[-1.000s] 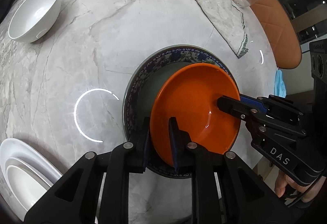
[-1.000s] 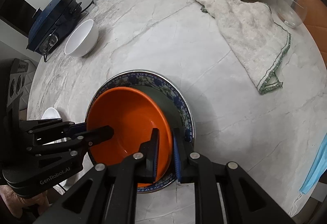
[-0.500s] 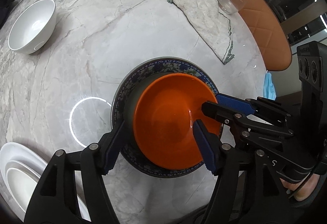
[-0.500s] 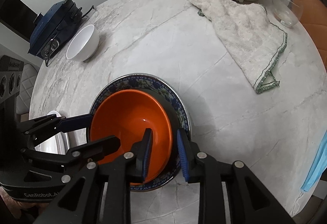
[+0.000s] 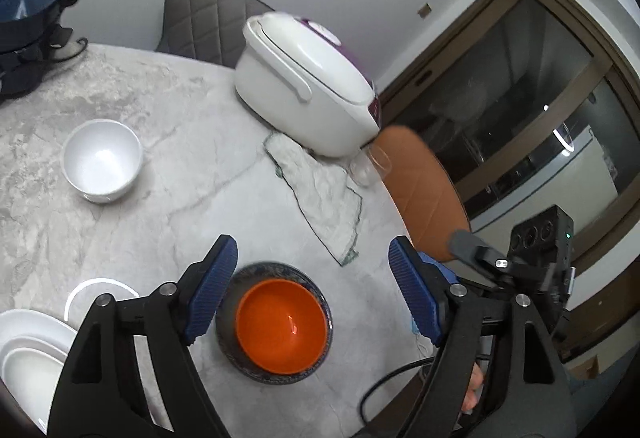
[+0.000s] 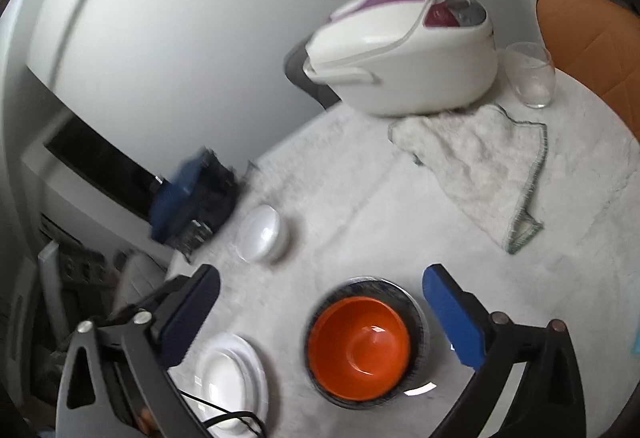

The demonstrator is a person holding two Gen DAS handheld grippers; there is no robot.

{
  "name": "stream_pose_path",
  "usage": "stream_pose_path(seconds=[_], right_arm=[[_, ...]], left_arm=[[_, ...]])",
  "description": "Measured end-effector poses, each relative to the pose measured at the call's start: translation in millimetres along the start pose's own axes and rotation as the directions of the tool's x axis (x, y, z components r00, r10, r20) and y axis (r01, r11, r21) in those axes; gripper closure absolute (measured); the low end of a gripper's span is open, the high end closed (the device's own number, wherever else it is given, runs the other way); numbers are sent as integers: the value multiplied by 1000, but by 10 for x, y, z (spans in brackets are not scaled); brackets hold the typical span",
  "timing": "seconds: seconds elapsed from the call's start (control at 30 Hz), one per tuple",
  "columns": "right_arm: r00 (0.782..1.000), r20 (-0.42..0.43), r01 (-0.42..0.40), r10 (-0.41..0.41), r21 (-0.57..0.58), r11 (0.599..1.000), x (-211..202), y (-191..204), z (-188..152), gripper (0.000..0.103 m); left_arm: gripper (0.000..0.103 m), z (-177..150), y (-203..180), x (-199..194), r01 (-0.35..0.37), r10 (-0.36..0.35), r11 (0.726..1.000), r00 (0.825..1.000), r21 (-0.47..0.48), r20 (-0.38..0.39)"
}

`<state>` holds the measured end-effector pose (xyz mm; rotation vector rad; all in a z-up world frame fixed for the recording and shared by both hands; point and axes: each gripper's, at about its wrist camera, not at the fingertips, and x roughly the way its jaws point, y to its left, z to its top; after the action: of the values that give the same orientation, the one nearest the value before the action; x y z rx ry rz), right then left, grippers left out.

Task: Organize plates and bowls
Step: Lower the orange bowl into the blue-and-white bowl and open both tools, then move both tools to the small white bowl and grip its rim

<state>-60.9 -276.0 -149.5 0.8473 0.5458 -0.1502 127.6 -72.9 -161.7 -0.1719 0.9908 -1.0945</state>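
Plates and bowls are partly sorted: the orange bowl (image 5: 280, 326) sits nested inside the patterned blue-rimmed plate (image 5: 234, 342) on the marble table (image 5: 192, 174), near its front edge, and the pair looks settled and level. At the left, a stack of white plates (image 5: 24, 350) lies by the table's rim, apparently gathered in one pile. What seems left is the white bowl (image 5: 102, 160), which stands alone well apart from both groups, toward the far left side of the table; judging by the task, it probably needs to join a stack. The left gripper (image 5: 310, 288) hangs above the orange bowl with its jaws spread wide and nothing between them, and the right gripper (image 6: 320, 314) is likewise wide and empty, raised over the table. A rice cooker (image 5: 308, 90), a cloth (image 5: 324, 194) and a glass (image 5: 370, 168) sit at the far side, untouched by either gripper
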Motion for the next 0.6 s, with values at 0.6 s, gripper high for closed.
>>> stream_pose_path(seconds=[0.6], right_arm=[[946, -161, -268, 282, 101, 958, 770, 914, 67, 0]], left_arm=[[25, 462, 1255, -899, -405, 408, 913, 909, -50, 86]])
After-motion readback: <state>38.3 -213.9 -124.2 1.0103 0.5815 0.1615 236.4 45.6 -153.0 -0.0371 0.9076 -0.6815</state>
